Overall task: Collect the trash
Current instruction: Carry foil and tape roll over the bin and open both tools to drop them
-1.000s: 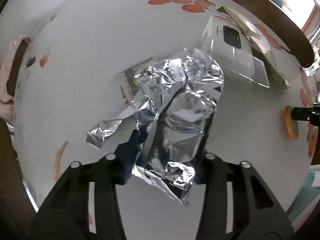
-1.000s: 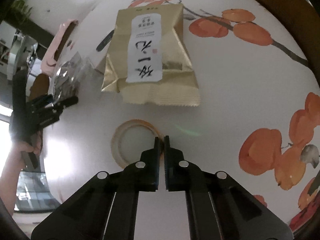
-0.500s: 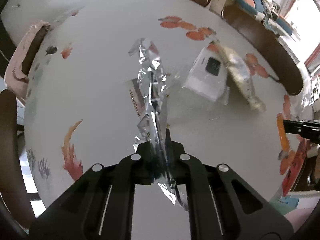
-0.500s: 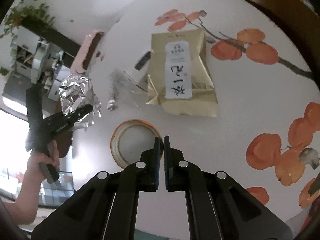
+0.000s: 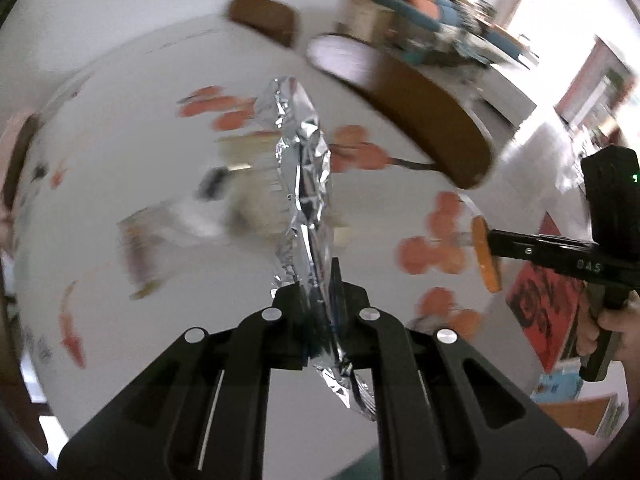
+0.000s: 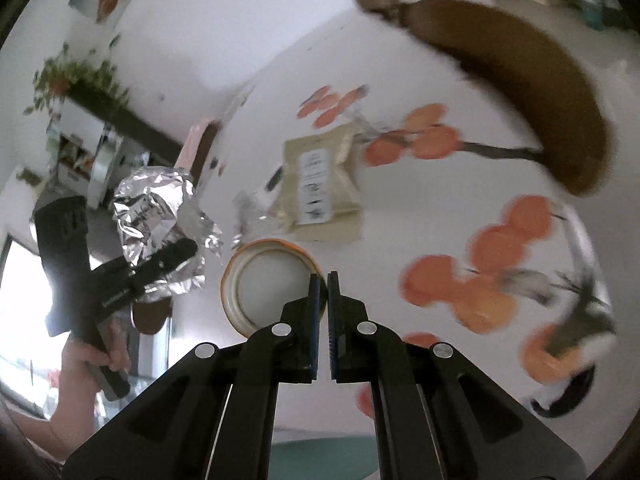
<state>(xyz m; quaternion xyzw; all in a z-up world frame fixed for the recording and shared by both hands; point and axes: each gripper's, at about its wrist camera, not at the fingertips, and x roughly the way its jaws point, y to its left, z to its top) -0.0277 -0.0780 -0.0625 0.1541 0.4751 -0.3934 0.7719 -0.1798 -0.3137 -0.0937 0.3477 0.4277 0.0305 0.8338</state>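
Observation:
My left gripper (image 5: pixel 320 292) is shut on a crumpled silver foil wrapper (image 5: pixel 306 184) and holds it in the air above the white table (image 5: pixel 120 128). The wrapper (image 6: pixel 160 216) and the left gripper (image 6: pixel 160 260) also show at the left of the right wrist view. My right gripper (image 6: pixel 323 280) is shut on the rim of an orange tape roll (image 6: pixel 268 284) and holds it off the table. The roll (image 5: pixel 486 254) and the right gripper (image 5: pixel 500 246) show edge-on at the right of the left wrist view.
A gold pouch (image 6: pixel 320 184) and a clear wrapper (image 6: pixel 250 210) lie on the table, which carries an orange fruit pattern (image 6: pixel 480 280). A dark wooden chair back (image 6: pixel 520 80) curves along the far edge. A red book (image 5: pixel 548 312) lies below the table on the right.
Both grippers have risen higher above the table with their loads. The left gripper went from open around the foil to shut on it.

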